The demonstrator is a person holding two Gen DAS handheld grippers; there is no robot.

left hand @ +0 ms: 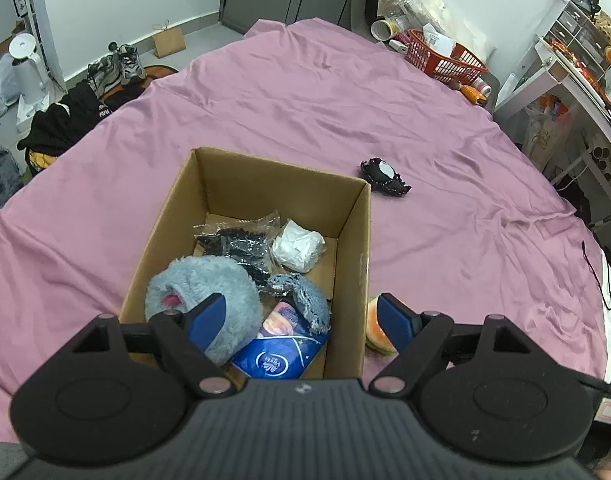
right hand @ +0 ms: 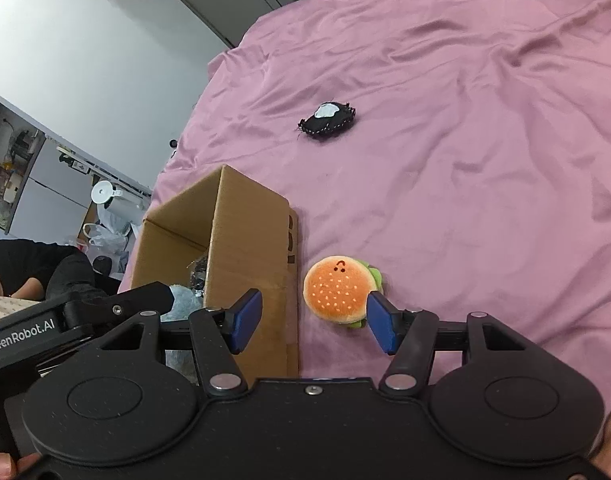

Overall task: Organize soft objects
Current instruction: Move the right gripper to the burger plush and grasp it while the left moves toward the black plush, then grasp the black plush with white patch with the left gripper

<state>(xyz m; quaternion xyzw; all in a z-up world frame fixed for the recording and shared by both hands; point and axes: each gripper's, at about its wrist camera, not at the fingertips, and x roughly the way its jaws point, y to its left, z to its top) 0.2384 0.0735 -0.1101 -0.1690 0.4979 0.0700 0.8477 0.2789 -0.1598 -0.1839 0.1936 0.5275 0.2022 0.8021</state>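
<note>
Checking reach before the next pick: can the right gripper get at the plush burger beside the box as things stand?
Probably yes. The right gripper is open, and the plush burger lies uncovered on the pink sheet just ahead of its fingers. The cardboard box stands close on one side, which may crowd that finger.

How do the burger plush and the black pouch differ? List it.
The burger plush is orange with green trim; the black pouch is black with a white patch. The burger plush lies right beside the cardboard box, by the right gripper; the black pouch lies farther out, alone. Both rest on the pink sheet, outside the box.
</note>
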